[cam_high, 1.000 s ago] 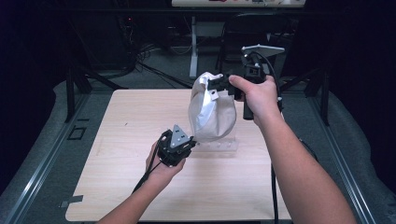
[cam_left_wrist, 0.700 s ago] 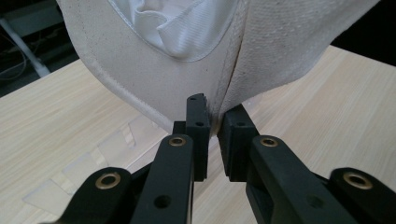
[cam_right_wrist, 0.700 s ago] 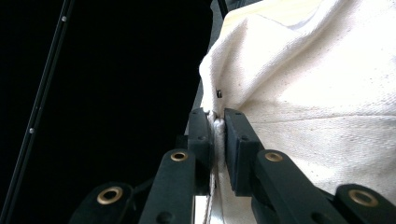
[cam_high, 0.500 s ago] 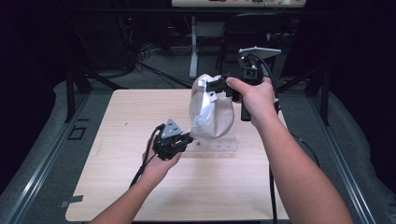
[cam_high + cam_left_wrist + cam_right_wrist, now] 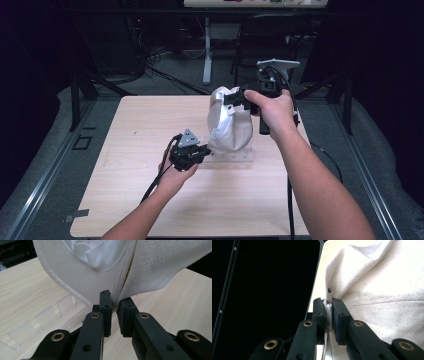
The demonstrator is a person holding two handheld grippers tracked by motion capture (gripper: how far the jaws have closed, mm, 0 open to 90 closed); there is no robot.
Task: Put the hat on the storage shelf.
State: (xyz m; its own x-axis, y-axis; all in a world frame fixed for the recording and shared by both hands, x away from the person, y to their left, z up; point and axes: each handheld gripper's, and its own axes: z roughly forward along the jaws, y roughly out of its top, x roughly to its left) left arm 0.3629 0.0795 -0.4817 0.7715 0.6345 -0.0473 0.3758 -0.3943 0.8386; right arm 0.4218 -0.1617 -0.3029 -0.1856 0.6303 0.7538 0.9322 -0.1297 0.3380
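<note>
Hanging from the right tongs (image 5: 235, 96), which are clamped shut on its upper edge, the off-white canvas cloth bag (image 5: 230, 125) droops toward the pale wooden worktop (image 5: 125, 130), its long axis near vertical, above a clear plastic slotted rack (image 5: 232, 157). The left tongs (image 5: 113, 312) sit just below its bottom seam, jaws slightly parted with the fold between them, not yet pinching. Compared with a second ago, the left hand has moved rightward and closer to the bag's lower corner.

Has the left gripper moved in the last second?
Yes. In the high view the left gripper has slid right across the table, up to the clear rack, where its jaws now sit around the bottom edge of the bag.
</note>
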